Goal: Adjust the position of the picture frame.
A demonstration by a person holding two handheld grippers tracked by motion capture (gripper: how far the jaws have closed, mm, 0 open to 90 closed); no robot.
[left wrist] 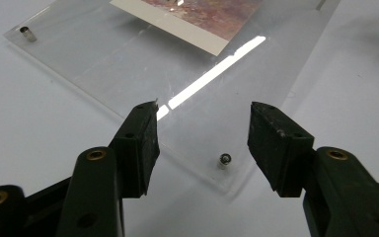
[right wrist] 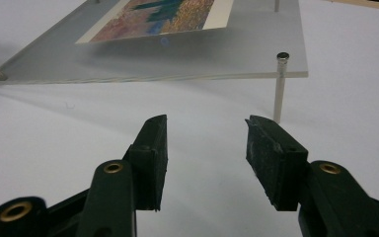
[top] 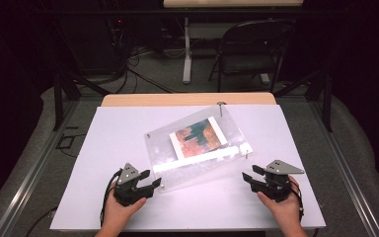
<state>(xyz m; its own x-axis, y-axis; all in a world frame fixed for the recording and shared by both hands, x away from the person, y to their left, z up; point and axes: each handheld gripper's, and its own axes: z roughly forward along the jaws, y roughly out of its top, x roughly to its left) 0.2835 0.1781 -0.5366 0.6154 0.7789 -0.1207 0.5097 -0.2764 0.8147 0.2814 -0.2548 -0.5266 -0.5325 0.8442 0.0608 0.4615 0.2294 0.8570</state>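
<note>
One acrylic frame (perhaps four corner pins); left gripper and right gripper both apart.

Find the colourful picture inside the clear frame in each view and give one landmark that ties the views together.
High view: the picture lies mid-table, under the tilted clear frame.
Left gripper view: its white border and reddish edge sit at the top centre, beyond the claw.
Right gripper view: it sits at the top, left of centre.
Shared landmark: the frame's metal corner pins, such as the one at.
</note>
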